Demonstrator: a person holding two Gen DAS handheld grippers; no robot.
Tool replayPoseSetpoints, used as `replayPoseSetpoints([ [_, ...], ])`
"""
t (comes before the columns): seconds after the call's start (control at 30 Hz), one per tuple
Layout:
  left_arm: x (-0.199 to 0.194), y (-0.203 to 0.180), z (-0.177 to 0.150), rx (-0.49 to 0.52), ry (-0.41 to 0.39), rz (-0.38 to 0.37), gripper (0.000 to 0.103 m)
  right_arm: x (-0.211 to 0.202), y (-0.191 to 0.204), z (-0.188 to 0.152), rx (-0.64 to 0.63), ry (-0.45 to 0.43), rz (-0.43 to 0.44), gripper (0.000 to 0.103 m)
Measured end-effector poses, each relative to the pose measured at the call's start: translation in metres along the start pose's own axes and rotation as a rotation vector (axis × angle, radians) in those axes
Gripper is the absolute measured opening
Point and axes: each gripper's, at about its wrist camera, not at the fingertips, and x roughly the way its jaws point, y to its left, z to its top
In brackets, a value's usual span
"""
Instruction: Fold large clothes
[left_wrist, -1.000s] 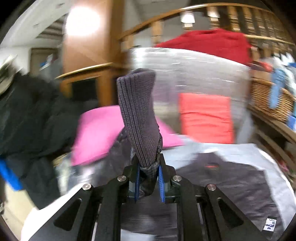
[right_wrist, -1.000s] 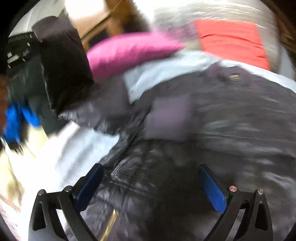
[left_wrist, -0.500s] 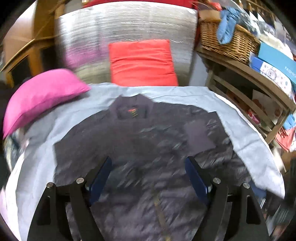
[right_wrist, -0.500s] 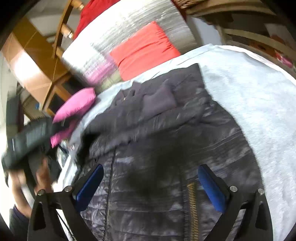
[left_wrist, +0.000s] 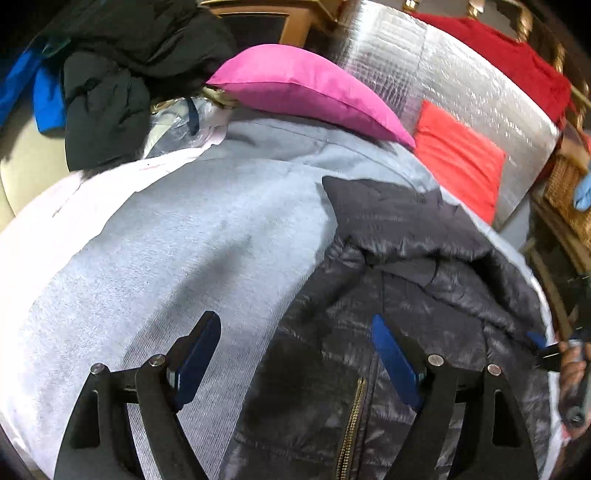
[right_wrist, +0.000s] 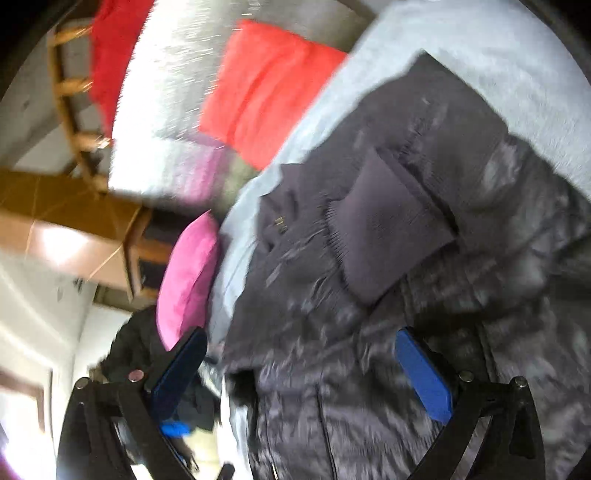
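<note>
Both tools, left tool (left_wrist: 291, 354) and right tool (right_wrist: 299, 373), gape empty over the dark quilted puffer jacket (left_wrist: 406, 295) beside the pink pillow (left_wrist: 306, 88).

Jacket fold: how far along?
Early. Done: the dark puffer jacket lies on the grey sheet, and one sleeve is folded across its chest, the ribbed cuff resting on top. In hand: nothing; the left gripper and right gripper hover with jaws open. Left: the other sleeve, not visibly folded, and the body.
</note>
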Motion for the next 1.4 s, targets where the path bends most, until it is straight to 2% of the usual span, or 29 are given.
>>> replayPoseSetpoints([
  [0.1, 0.004, 0.002, 0.003, -0.025, -0.002, -0.033, 0.084, 0.019, 0.004, 0.003, -0.008, 0.001, -0.046, 0.103],
  [0.13, 0.006, 0.005, 0.001, -0.036, 0.005, -0.040, 0.084, 0.025, 0.003, 0.005, -0.006, -0.004, -0.092, 0.102],
  [0.23, 0.014, 0.009, 0.004, -0.090, 0.032, -0.077, 0.084, 0.033, -0.003, 0.012, 0.041, -0.032, -0.140, 0.101],
  [0.27, 0.011, 0.005, 0.004, -0.099, 0.035, -0.082, 0.084, 0.035, 0.000, 0.013, 0.037, -0.038, -0.158, 0.093],
  [0.3, 0.012, 0.004, 0.006, -0.106, 0.037, -0.085, 0.084, 0.038, 0.005, 0.013, 0.013, -0.037, -0.197, 0.080],
  [0.33, 0.011, 0.004, 0.007, -0.108, 0.039, -0.088, 0.084, 0.042, 0.013, 0.014, -0.031, -0.020, -0.260, 0.030],
  [0.37, 0.011, 0.004, 0.008, -0.113, 0.041, -0.089, 0.084, 0.044, 0.019, 0.014, -0.069, -0.016, -0.283, 0.027],
  [0.43, 0.010, 0.004, 0.011, -0.114, 0.035, -0.092, 0.084, 0.031, 0.050, 0.012, -0.225, -0.071, -0.313, 0.023],
  [0.6, 0.004, -0.008, 0.029, -0.094, -0.008, -0.081, 0.084, -0.026, 0.133, -0.005, -0.594, -0.254, -0.325, 0.021],
  [0.67, 0.006, -0.022, 0.040, -0.081, -0.022, -0.088, 0.084, -0.036, 0.142, -0.010, -0.686, -0.285, -0.347, 0.021],
  [0.73, 0.011, -0.040, 0.050, -0.058, -0.033, -0.102, 0.084, -0.032, 0.126, -0.013, -0.737, -0.291, -0.421, 0.021],
  [0.83, 0.030, -0.079, 0.063, 0.027, -0.032, -0.102, 0.084, -0.012, 0.083, -0.004, -0.685, -0.228, -0.470, 0.021],
  [0.97, 0.071, -0.121, 0.068, 0.128, -0.004, -0.035, 0.084, 0.009, 0.026, -0.004, -0.603, -0.148, -0.496, 0.021],
  [1.03, 0.105, -0.133, 0.063, 0.181, 0.054, 0.075, 0.084, 0.008, 0.013, -0.005, -0.584, -0.139, -0.477, 0.021],
  [1.13, 0.146, -0.135, 0.046, 0.266, 0.143, 0.160, 0.087, 0.003, 0.005, -0.004, -0.565, -0.133, -0.445, 0.022],
  [1.2, 0.145, -0.134, 0.039, 0.303, 0.086, 0.180, 0.092, 0.005, -0.001, -0.002, -0.552, -0.116, -0.432, 0.022],
  [1.23, 0.144, -0.134, 0.039, 0.305, 0.082, 0.185, 0.092, 0.006, -0.003, -0.001, -0.551, -0.111, -0.427, 0.022],
  [1.3, 0.134, -0.132, 0.042, 0.276, 0.082, 0.185, 0.091, 0.011, -0.004, -0.001, -0.550, -0.104, -0.415, 0.025],
  [1.4, 0.112, -0.139, 0.046, 0.264, 0.021, 0.165, 0.091, 0.009, -0.004, 0.000, -0.535, -0.084, -0.404, 0.028],
])
